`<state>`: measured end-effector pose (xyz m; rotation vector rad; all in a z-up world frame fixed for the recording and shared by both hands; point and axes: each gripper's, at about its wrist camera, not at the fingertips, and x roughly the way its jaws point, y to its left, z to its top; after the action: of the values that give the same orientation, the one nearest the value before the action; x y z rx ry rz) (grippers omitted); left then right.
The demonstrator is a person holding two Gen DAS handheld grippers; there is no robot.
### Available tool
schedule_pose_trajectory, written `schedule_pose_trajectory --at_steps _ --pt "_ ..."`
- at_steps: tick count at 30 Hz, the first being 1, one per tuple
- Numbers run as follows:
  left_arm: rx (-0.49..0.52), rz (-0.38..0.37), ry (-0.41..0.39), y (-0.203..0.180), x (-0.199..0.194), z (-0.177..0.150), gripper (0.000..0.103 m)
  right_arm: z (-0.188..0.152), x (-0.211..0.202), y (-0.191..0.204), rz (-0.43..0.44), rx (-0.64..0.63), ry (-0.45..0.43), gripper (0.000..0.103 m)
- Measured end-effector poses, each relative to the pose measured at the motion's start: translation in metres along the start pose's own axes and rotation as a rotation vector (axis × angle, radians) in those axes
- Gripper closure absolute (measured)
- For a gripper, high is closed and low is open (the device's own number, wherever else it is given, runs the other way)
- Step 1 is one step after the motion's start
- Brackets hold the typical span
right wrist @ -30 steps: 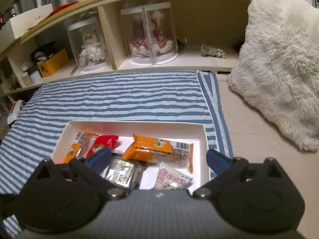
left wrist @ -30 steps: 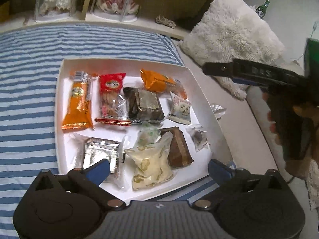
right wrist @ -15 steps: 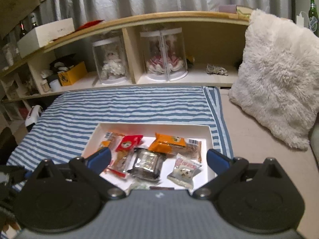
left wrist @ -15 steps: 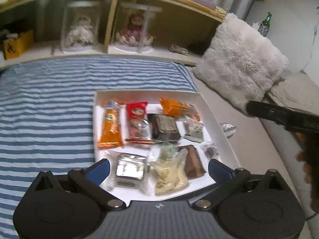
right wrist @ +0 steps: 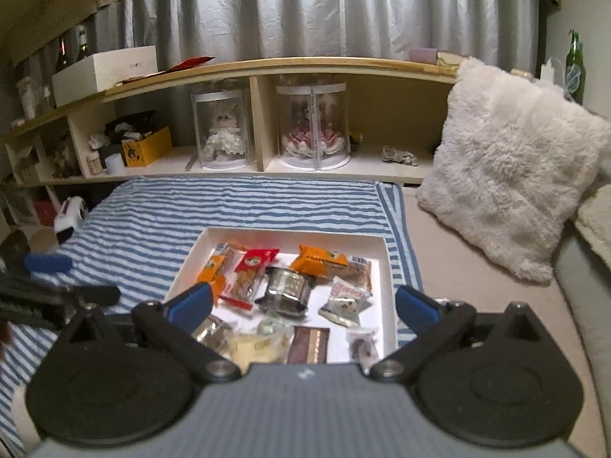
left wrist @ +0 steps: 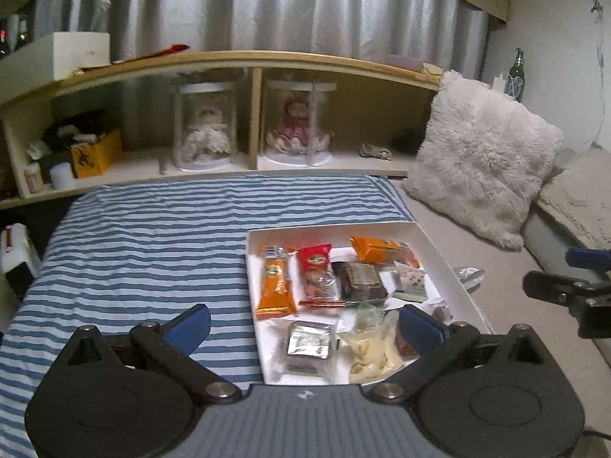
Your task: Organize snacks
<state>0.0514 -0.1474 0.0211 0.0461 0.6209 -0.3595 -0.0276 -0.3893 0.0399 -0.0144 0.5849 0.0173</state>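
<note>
A white tray lies on the striped blanket, also in the right wrist view. It holds several wrapped snacks: an orange bar, a red packet, an orange packet, a dark foil cake, a silver packet and a pale bag. One silver wrapper lies outside the tray on the right. My left gripper is open and empty above the tray's near left side. My right gripper is open and empty above the tray's near edge.
A blue-striped blanket covers the bed. A fluffy white pillow leans at the right. A wooden shelf behind holds two doll cases, a yellow box and a white box.
Both grippers have pulled back and tilted up from the tray. The tray now looks smaller and the shelf and curtain have come into view. Both stay open.
</note>
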Motion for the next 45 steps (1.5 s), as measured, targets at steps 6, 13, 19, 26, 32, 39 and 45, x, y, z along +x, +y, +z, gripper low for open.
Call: schedule_pose_trajectory --at_steps 6,13,19,26,32,39,45 --pt "0.048 0.044 -0.045 -0.003 -0.018 -0.017 0.000 -0.019 -0.018 0.007 -0.026 -0.006 -0.017 0.000" --pt "0.034 0.038 -0.041 -0.002 -0.028 -0.038 0.000 -0.040 -0.028 0.016 -0.055 -0.007 -0.022 0.000" --pt "0.046 0.064 -0.075 -0.001 -0.033 -0.051 0.000 -0.057 -0.031 0.020 -0.090 -0.008 -0.025 0.000" --pt "0.050 0.071 -0.092 0.002 -0.032 -0.060 0.000 -0.071 -0.030 0.023 -0.096 -0.011 -0.044 0.000" --pt "0.075 0.081 -0.105 0.001 -0.030 -0.064 0.000 -0.078 -0.030 0.023 -0.101 -0.004 -0.071 0.001" --pt "0.075 0.086 -0.109 0.003 -0.027 -0.067 0.000 -0.079 -0.026 0.028 -0.102 -0.015 -0.068 0.001" --pt "0.069 0.079 -0.102 0.003 -0.026 -0.068 0.000 -0.080 -0.024 0.028 -0.101 -0.003 -0.063 0.001"
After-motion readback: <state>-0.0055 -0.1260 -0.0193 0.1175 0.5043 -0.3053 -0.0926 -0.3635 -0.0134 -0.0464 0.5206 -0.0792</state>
